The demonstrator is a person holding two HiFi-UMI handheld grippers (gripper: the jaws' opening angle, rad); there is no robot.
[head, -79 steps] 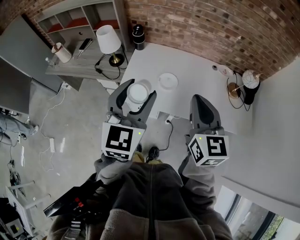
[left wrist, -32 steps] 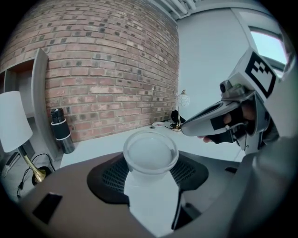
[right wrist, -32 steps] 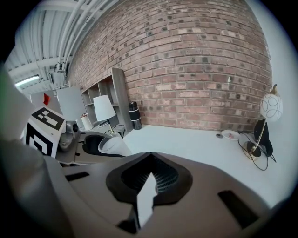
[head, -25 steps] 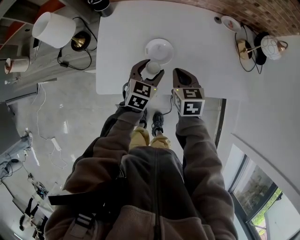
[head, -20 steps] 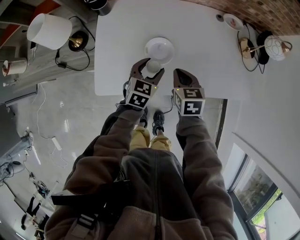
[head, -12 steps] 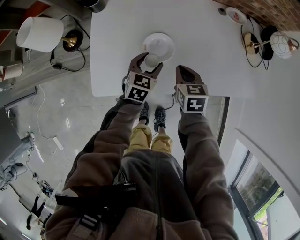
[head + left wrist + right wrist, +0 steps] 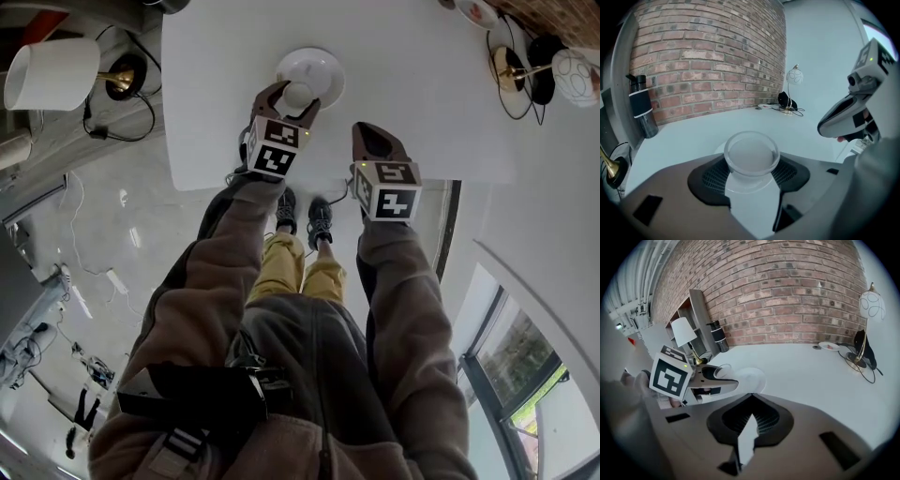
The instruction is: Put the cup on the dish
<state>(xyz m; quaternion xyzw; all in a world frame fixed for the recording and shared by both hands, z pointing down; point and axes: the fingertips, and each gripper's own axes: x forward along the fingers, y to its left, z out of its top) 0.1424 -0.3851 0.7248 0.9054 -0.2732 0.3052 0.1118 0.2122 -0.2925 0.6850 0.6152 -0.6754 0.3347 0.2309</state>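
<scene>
One broad white desk takes up the top of the head view, backed by a brick wall. Below it the person's brownish sleeves reach up toward its near edge. Off the desk's left side stands a lamp with a white shade. A dark bottle stands against the wall, far to the left in the left gripper view.

The left gripper is out over the near part of the desk. Its jaws are clamped on either side of the cup, a small clear one whose round rim shows whole in the left gripper view. The right gripper hangs just beside it to the right, near the desk's front edge and apart from cup and dish. Its jaws are pressed together with nothing between them.

The round white dish lies on the desk just beyond the left gripper. In the head view the cup overlaps the dish's near rim, and the right gripper view shows the dish right behind the held cup. Whether the cup's base touches the dish cannot be told.
</scene>
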